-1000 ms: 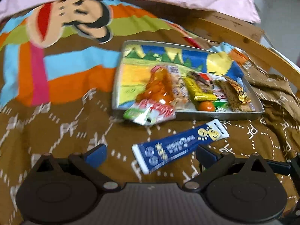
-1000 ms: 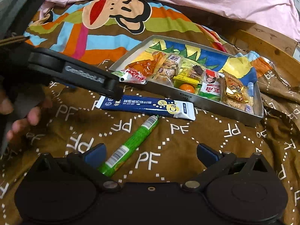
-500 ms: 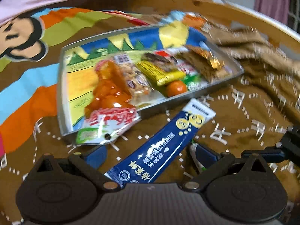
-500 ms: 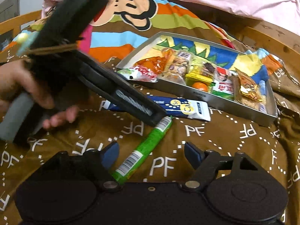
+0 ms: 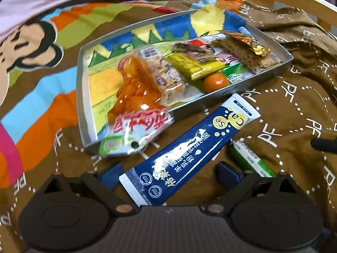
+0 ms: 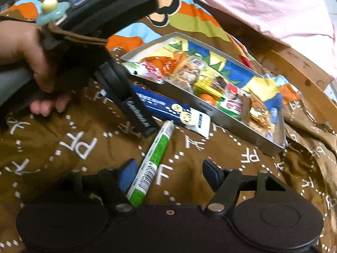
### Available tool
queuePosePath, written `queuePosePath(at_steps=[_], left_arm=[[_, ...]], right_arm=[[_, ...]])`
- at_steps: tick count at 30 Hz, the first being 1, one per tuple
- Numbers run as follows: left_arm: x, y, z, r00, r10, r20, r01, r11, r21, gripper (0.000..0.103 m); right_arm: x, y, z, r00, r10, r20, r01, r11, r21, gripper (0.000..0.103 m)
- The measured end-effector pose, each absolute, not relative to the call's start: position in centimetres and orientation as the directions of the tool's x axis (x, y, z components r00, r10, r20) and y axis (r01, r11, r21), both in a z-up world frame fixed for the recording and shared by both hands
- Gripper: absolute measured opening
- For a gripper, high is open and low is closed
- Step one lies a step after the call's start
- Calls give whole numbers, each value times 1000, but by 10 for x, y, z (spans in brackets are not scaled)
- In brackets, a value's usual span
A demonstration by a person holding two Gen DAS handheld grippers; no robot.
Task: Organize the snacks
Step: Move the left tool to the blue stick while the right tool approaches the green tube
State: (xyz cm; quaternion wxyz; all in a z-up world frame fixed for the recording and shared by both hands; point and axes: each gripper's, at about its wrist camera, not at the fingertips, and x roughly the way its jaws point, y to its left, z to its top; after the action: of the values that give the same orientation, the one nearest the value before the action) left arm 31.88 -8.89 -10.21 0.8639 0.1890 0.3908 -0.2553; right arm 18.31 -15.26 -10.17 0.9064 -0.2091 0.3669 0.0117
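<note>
A blue sachet (image 5: 189, 151) lies on the brown cloth just in front of the metal tray (image 5: 210, 103). Its near end sits between the jaws of my left gripper (image 5: 169, 172), which are closing but not pressing on it. A green stick pack (image 6: 151, 162) lies between the closing jaws of my right gripper (image 6: 170, 172), against the left finger and clear of the right one. The tray (image 6: 231, 130) holds several snack packs and a small orange (image 5: 214, 82). A red-and-white pack (image 5: 137, 130) hangs over its rim. In the right wrist view a hand (image 6: 27, 59) holds the left gripper over the sachet (image 6: 168, 109).
The brown printed cloth (image 6: 84, 147) covers the surface, with a striped cartoon blanket (image 5: 42, 80) to the left. A pink cloth (image 6: 252, 6) lies behind the tray. A curved wooden rim (image 6: 294, 69) runs past the tray on the right, where the cloth bunches up.
My left gripper rolled and came down to the blue sachet, whose end now lies between its jaws. My right gripper's jaws narrowed around the green stick.
</note>
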Motion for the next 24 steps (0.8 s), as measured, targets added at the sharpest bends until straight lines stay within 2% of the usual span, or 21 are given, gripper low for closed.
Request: queuePosePath(at_steps=[5,10,12,16,19,21,23,24], left_arm=[[328,-98,-111,579,-305,-756,580,806,119,100],[329,-104,-111,599,-273,-753,534,837,122,97],[327,-105,-108,602,-249,-758,507,853,123,96],[321,-105,-102,584,-202,-786,454,884,110,90],[316,-105,-97,534,-203,-821,479,872,96,90],[315,-106,-92,533,-208,-820,501,859,108,90],[316,-108,-90,560,-222,-798,510,851,122,92],[316,-110,-92,578,-229,-783,521,842,139,93]], right_arm=[[175,-146,-107,769,-152,-622,-204,862,-463,72],[170,-139,-118,768,-130,-627,-268,824,-499,74],[170,-138,-117,783,-174,-597,-249,791,-558,77],[172,-149,-111,786,-227,-575,-198,789,-582,78],[172,-160,-111,782,-255,-569,-177,784,-595,77],[175,-170,-111,781,-271,-563,-162,782,-602,75],[179,-176,-109,785,-280,-553,-142,787,-600,66],[180,-179,-107,793,-268,-547,-140,794,-592,65]])
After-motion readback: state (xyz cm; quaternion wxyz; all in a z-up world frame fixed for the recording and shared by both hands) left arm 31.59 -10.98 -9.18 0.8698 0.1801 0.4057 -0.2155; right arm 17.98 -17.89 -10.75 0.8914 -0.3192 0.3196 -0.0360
